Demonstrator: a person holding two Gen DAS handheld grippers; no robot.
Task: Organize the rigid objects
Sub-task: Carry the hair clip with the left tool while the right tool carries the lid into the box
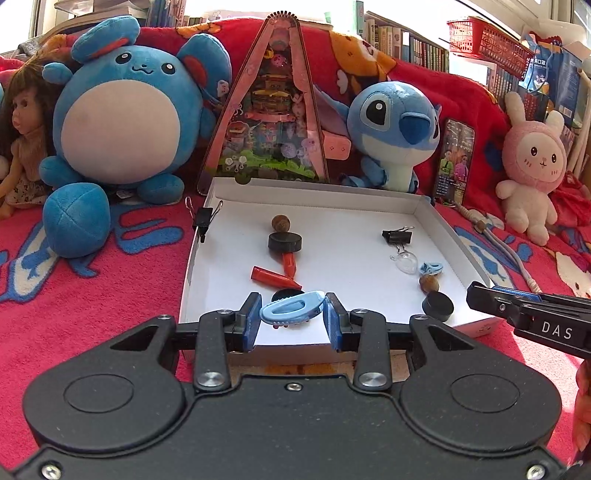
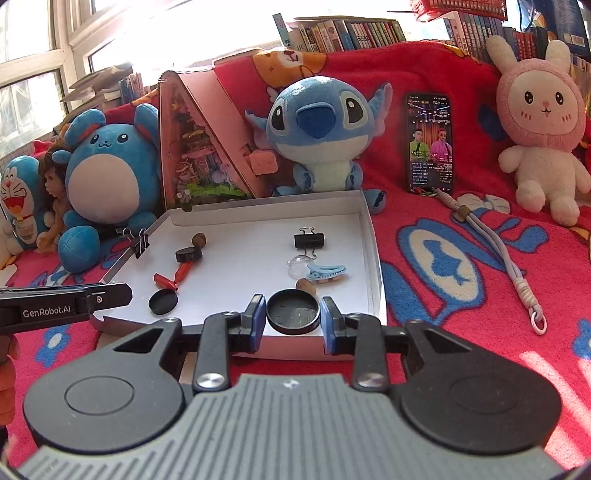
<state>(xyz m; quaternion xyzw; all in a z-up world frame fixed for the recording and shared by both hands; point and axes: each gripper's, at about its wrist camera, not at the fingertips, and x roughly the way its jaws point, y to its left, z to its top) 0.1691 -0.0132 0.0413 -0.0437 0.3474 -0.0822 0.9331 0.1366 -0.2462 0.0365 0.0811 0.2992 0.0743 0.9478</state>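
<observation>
The left gripper [image 1: 292, 314] sits low at the near edge of the white tray [image 1: 424, 206], its jaws closed on a light blue hair clip [image 1: 291, 309] lying crosswise between the blue pads. In the right wrist view the right gripper [image 2: 293, 314] is at the tray's near right corner, jaws drawn in on either side of a round black lid [image 2: 293, 312] turned hollow side up; whether the pads actually press it I cannot tell.

The tray rests on a red patterned blanket [image 1: 92, 317] spread over everything, with bookshelves [image 2: 354, 33] along the top of the frame and bright windows at upper left.

Inside the tray, centre of the left view, a brown nut [image 1: 280, 223], a black disc [image 1: 284, 242] and two red caps [image 1: 282, 273] lie close together. Toward the right are a black binder clip [image 1: 397, 235], a clear glass bulb [image 1: 406, 263] and a second blue clip [image 2: 327, 272]. Another binder clip [image 1: 203, 218] grips the tray's left wall.

Behind the tray stand a round blue plush [image 1: 122, 114], a triangular pink display [image 1: 275, 110], a Stitch plush [image 2: 317, 125], a lit phone [image 2: 430, 144] and a pink rabbit plush [image 2: 539, 122].
</observation>
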